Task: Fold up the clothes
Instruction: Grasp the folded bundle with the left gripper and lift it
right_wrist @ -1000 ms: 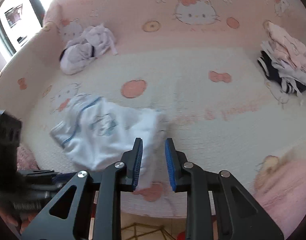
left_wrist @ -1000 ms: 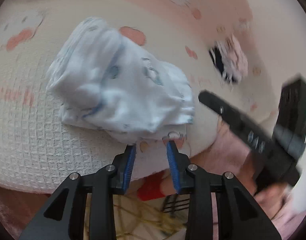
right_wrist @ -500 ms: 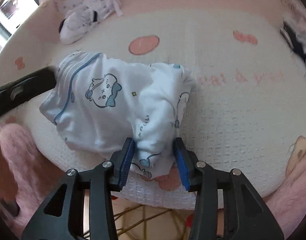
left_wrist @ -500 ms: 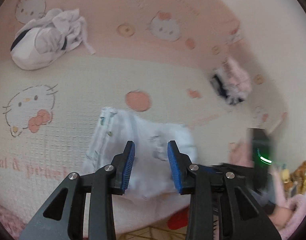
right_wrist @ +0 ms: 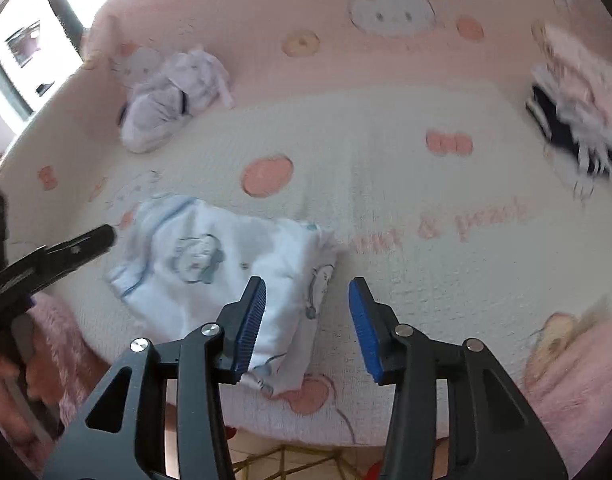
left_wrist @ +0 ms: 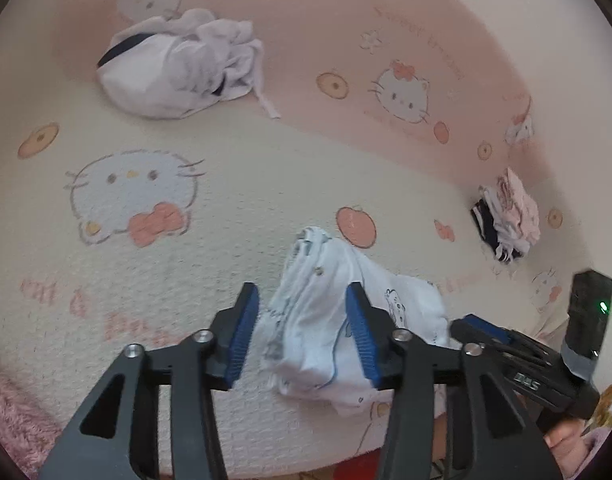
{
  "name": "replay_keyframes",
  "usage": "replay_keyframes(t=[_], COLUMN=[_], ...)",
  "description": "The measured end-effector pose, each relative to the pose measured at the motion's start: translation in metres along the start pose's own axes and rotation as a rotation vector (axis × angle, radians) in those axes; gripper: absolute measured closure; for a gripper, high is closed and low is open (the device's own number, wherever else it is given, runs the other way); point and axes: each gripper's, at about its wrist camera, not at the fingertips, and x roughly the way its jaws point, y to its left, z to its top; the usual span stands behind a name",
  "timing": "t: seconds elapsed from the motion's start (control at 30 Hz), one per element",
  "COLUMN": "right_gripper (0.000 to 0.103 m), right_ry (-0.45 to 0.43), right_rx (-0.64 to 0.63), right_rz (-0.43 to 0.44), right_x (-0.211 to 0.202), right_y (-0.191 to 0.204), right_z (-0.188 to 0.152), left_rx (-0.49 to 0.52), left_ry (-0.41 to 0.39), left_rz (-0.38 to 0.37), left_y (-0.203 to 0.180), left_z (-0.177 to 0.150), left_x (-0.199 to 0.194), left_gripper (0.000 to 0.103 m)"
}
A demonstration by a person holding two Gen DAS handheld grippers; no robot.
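A small white garment (left_wrist: 318,320) with blue trim and cartoon prints lies bunched near the front edge of the bed. My left gripper (left_wrist: 302,292) hovers over its left part. Its jaws are opening, and the cloth shows between them without either pad pressing it. In the right wrist view the same garment (right_wrist: 210,256) lies flat-ish. My right gripper (right_wrist: 307,282) is above its right edge, jaws opening, with only a flap of cloth under the left pad. A black finger of the left gripper (right_wrist: 86,244) reaches in from the left.
The bed cover (left_wrist: 146,280) is cream and pink with cat prints. A crumpled white and lilac clothes pile (left_wrist: 178,68) sits at the back left. A folded pink, white and navy stack (left_wrist: 506,216) is at the right. Pink fluffy fabric (right_wrist: 578,376) lies at the bed's front corners.
The right gripper, which had a fold of the garment between its pads, has let it go and lifted back. The left gripper has pulled away, tilted up and spread wider.
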Motion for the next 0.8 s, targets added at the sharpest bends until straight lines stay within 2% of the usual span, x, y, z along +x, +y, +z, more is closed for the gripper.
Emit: replay_keyframes(t=[0.03,0.13,0.2,0.27,0.33,0.43,0.47,0.53,0.6,0.63,0.67,0.7,0.73,0.8], right_gripper=[0.058,0.047,0.039,0.036,0.036,0.035,0.041,0.047,0.047,0.048,0.05,0.056,0.073,0.078], right_ry=[0.024,0.07,0.089,0.102,0.106,0.117,0.13,0.148,0.145,0.143,0.14,0.14,0.139,0.133], right_rx=[0.009,0.045,0.074,0.101,0.102,0.097,0.1,0.105,0.074,0.063,0.051,0.06,0.069,0.058], right_rz=[-0.014,-0.005,0.003,0.022,0.032,0.078,0.125,0.176,0.151,0.144,0.136,0.135,0.156,0.164], right_x=[0.008,0.025,0.028,0.027,0.026,0.026,0.028,0.03,0.033,0.034,0.034,0.035,0.034,0.029], right_y=[-0.001,-0.005,-0.009,-0.016,-0.018,-0.016,-0.011,-0.006,0.001,0.002,0.004,0.004,0.004,0.01], right_z=[0.0,-0.01,-0.015,-0.02,-0.02,-0.023,-0.022,-0.024,-0.026,-0.026,-0.025,-0.025,-0.025,-0.025], left_rx=[0.017,0.024,-0.027,-0.098,-0.124,-0.143,-0.145,-0.133,-0.115,-0.149,-0.195,-0.217,-0.228,-0.183], left_ry=[0.02,0.09,0.137,0.148,0.151,0.162,0.171,0.193,0.19,0.188,0.187,0.186,0.187,0.171], left_rz=[0.008,0.048,0.061,0.016,-0.015,-0.074,-0.1,-0.137,-0.128,-0.146,-0.171,-0.179,-0.178,-0.155], left_y=[-0.003,-0.003,0.007,0.019,0.023,0.022,0.021,0.014,0.012,0.016,0.022,0.025,0.026,0.015], left_z=[0.001,-0.002,-0.005,-0.006,-0.006,-0.01,-0.011,-0.013,-0.016,-0.018,-0.019,-0.02,-0.02,-0.025], left_x=[0.008,0.031,0.04,0.042,0.04,0.038,0.04,0.045,0.049,0.05,0.05,0.049,0.047,0.038], left_gripper=[0.05,0.047,0.028,0.028,0.028,0.034,0.042,0.045,0.045,0.045,0.053,0.063,0.064,0.073])
